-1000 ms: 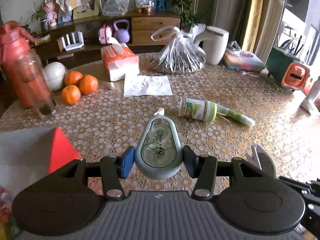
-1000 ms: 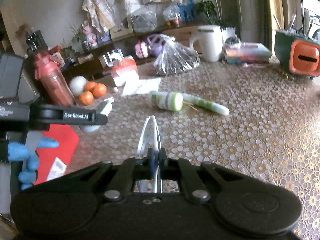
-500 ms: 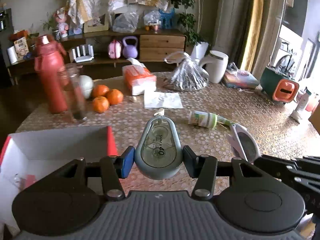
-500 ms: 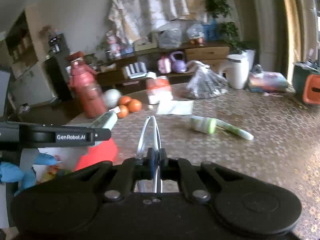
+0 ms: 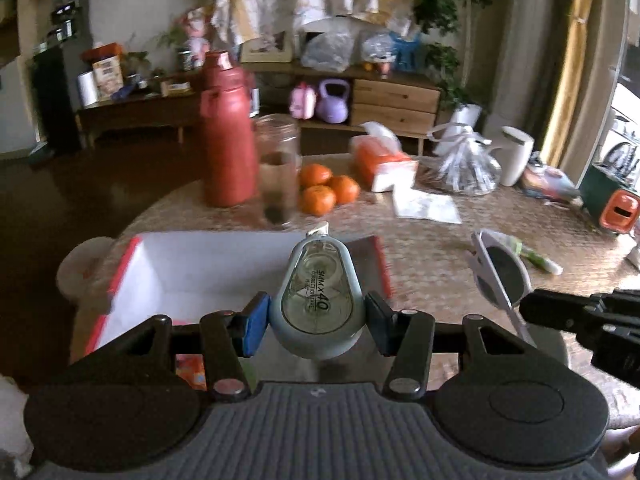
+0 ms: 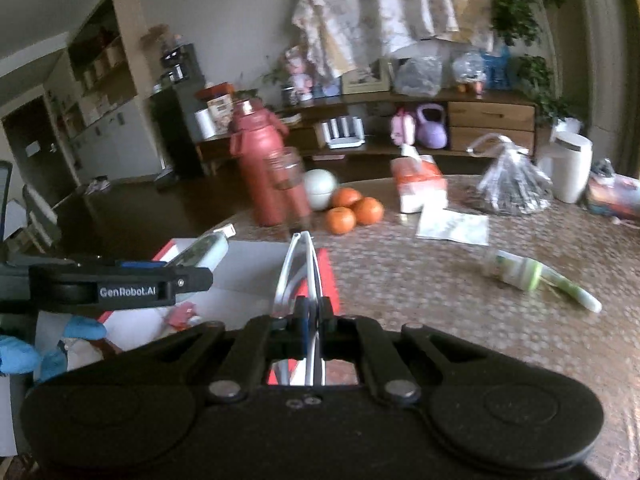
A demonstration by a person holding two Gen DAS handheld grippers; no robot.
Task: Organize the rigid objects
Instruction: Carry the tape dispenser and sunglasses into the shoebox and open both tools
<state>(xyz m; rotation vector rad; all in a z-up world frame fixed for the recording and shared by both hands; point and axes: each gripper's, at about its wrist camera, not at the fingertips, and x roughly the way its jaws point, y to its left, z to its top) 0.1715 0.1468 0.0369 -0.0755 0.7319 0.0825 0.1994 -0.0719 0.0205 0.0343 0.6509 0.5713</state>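
Your left gripper is clamped on a correction tape dispenser — both pads press its sides, and it hangs over the near edge of the open box, which is white inside with red edges. Your right gripper is squeezed tight on a thin white clip-like thing that sticks up and forward between the fingers; you cannot tell just what it is. It sits over the box's red flap. On the table behind, a red bottle stands by a glass jar, with three oranges just beside. A small green-and-white bottle lies on its side, well apart from the box.
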